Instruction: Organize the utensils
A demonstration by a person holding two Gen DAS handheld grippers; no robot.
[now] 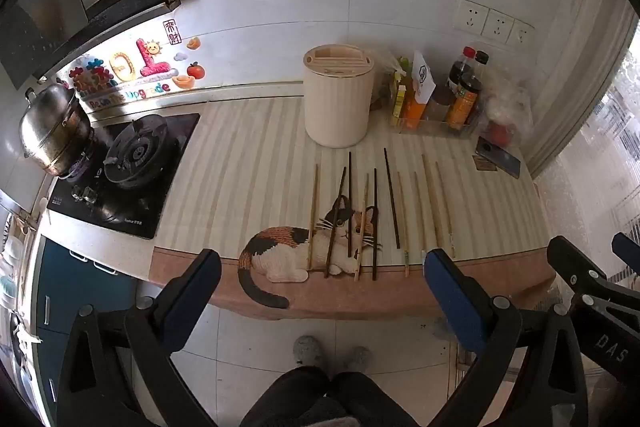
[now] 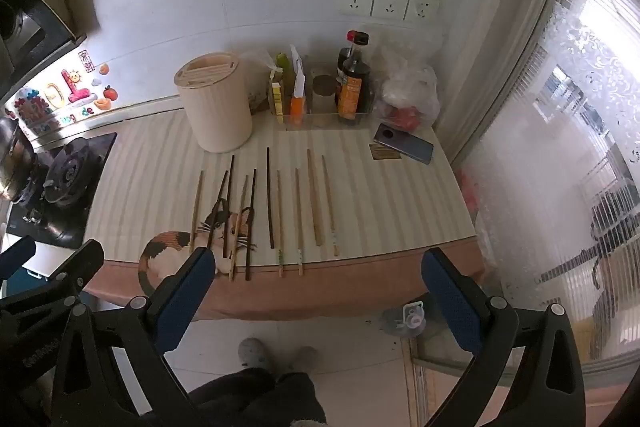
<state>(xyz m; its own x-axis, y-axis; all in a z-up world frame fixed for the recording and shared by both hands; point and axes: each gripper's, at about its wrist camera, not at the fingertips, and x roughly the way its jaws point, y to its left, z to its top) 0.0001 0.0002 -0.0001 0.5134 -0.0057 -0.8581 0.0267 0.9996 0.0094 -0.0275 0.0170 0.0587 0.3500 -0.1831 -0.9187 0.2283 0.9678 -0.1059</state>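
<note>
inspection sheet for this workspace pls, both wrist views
Surface: counter with striped cat-print mat.
Job's things: ten chopsticks in a loose row, dark and light mixed; cream holder behind them.
Clutter: bottles, plastic bag, phone.
Grippers: left gripper and right gripper both open, empty, short of the counter edge.
Cables: nothing seen.
Surroundings: stove with steel pot, wall sockets, window at right.

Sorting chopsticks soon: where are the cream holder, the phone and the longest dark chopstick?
cream holder (image 2: 218, 111): right wrist view, front wall.
phone (image 2: 404, 145): right wrist view, middle of its back.
longest dark chopstick (image 2: 270, 197): right wrist view, mid-shaft.
</note>
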